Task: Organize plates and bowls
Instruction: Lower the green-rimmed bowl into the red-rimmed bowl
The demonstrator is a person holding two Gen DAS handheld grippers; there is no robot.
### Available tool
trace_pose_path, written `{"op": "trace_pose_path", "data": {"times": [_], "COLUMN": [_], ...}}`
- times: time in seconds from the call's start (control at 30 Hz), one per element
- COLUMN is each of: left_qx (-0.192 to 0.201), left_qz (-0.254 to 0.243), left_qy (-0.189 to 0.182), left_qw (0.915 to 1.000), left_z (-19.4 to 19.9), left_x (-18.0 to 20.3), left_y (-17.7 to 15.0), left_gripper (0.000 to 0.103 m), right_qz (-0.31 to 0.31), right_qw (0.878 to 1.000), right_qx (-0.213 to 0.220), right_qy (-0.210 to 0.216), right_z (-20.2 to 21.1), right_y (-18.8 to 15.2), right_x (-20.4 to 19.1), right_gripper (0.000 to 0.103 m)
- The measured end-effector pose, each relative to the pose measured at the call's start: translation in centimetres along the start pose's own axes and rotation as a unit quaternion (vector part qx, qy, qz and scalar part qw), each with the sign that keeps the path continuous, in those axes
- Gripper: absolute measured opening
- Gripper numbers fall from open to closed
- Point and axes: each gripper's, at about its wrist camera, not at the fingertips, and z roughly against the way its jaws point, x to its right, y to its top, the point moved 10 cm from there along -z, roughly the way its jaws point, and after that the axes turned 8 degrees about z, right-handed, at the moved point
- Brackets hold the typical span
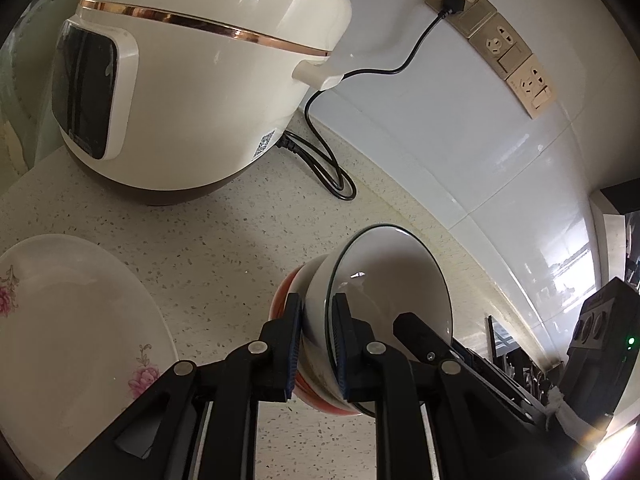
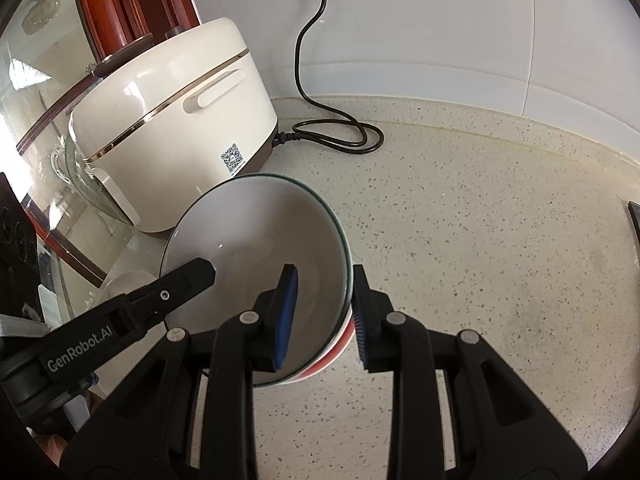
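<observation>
Speckled pale countertop (image 2: 460,220) runs up to a white tiled wall, with a cream rice cooker (image 1: 192,80) parked at the back and its black power cord (image 2: 340,136) looping along the base of the tiles. Front and centre is the white bowl (image 2: 256,248), sitting in a second bowl with a red outside (image 2: 340,350), and both grippers are on it at once.

From the left wrist view, the left gripper (image 1: 318,344) is clamped across the bowl's wall, one blue pad outside, the other inside, the rim tipped so the bowl opens away to the right. Off to its left lies a flowered plate (image 1: 80,320), flat on the counter, well apart from the bowls.

Switch to the right wrist view and the right gripper (image 2: 324,314) straddles the opposite side of the same rim: inner finger down inside the bowl, outer finger just beside the red wall. Its jaws stand apart, with a visible gap on the outer side, so no squeeze there yet by my reading. The left gripper's fingertip pokes in over the far rim.

So the bowl sits directly between the two tools, rim wall running across each jaw line. Judging by this, the left has the hold, and the right needs only to close to share or take it.
</observation>
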Motion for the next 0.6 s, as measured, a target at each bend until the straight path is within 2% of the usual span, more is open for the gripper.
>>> {"op": "trace_pose_path", "data": {"times": [0.2,0.4,0.6], "left_qx": [0.0,0.003,0.027], "left_qz": [-0.004,-0.015,-0.046], "left_qy": [-0.001,0.008,0.033], "left_qw": [1.0,0.9999,0.998], "left_z": [-0.03,0.13,0.83], "left_x": [0.16,0.35,0.79], "left_y": [-0.09,-0.22,-0.09], "left_gripper": [0.025,0.026,0.031], "right_qz": [-0.003,-0.001,0.002], "right_qw": [1.0,1.0,1.0], "right_qx": [0.0,0.004,0.012], "right_qy": [0.002,0.001,-0.004], "right_z": [-0.08,0.1,0.47], "right_y": [-0.09,-0.03,0.13], "right_x": [-0.03,-0.14,-0.13], "right_gripper": [0.032,0.032,0.032]}}
